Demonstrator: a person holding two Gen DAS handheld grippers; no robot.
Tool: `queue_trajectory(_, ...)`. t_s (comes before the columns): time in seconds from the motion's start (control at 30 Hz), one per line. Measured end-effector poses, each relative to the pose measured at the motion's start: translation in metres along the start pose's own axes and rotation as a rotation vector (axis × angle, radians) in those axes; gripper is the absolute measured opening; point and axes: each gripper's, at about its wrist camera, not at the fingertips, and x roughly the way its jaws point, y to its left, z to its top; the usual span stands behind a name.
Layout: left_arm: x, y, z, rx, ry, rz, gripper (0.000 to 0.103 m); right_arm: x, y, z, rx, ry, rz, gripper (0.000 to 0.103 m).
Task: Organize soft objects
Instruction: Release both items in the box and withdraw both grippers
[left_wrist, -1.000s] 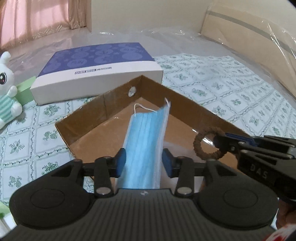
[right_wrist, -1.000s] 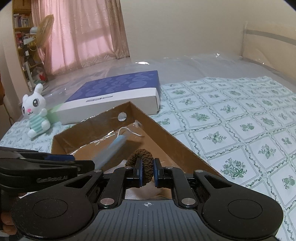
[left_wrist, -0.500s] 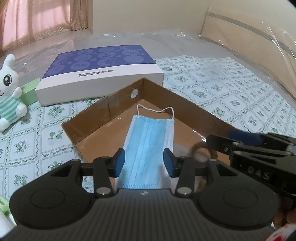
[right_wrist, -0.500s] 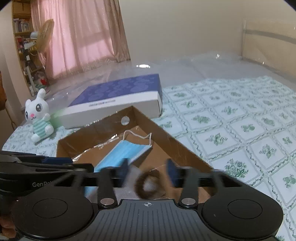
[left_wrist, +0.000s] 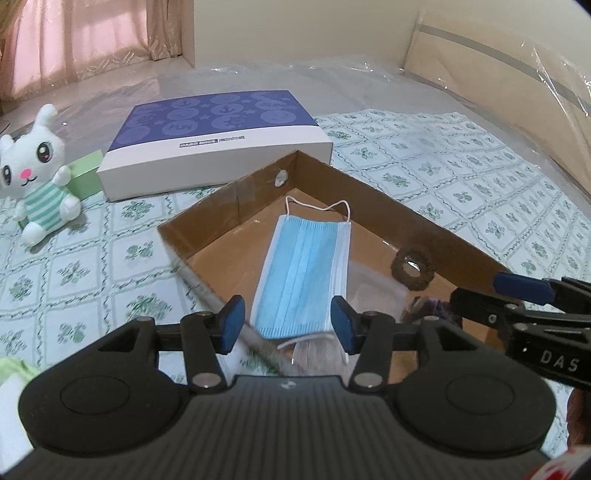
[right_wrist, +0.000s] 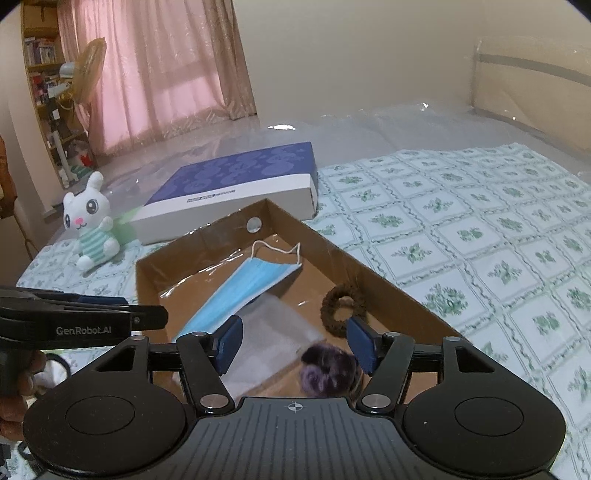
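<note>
Both the left gripper (left_wrist: 287, 324) and the right gripper (right_wrist: 295, 345) are held with fingers spread and empty above the near end of the cardboard box (left_wrist: 424, 225). Inside the box, the blue mask (left_wrist: 304, 273) is laid flat in the middle; the brown hair tie (right_wrist: 343, 304) is seen against its right wall, the purple one (right_wrist: 328, 369) nearer.

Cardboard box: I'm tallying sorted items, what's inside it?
Cardboard box holds a blue mask, brown scrunchie, purple fuzzy item, clear bag; the bag's contents are unclear.
</note>
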Motion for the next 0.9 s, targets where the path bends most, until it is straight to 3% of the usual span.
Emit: queue_trajectory(0.9,-0.177,0.026,-0.092,-0.037,-0.051,0.07,0.049,-0.135,0.064,-0.049,0.004,-0.028,0.069,0.065)
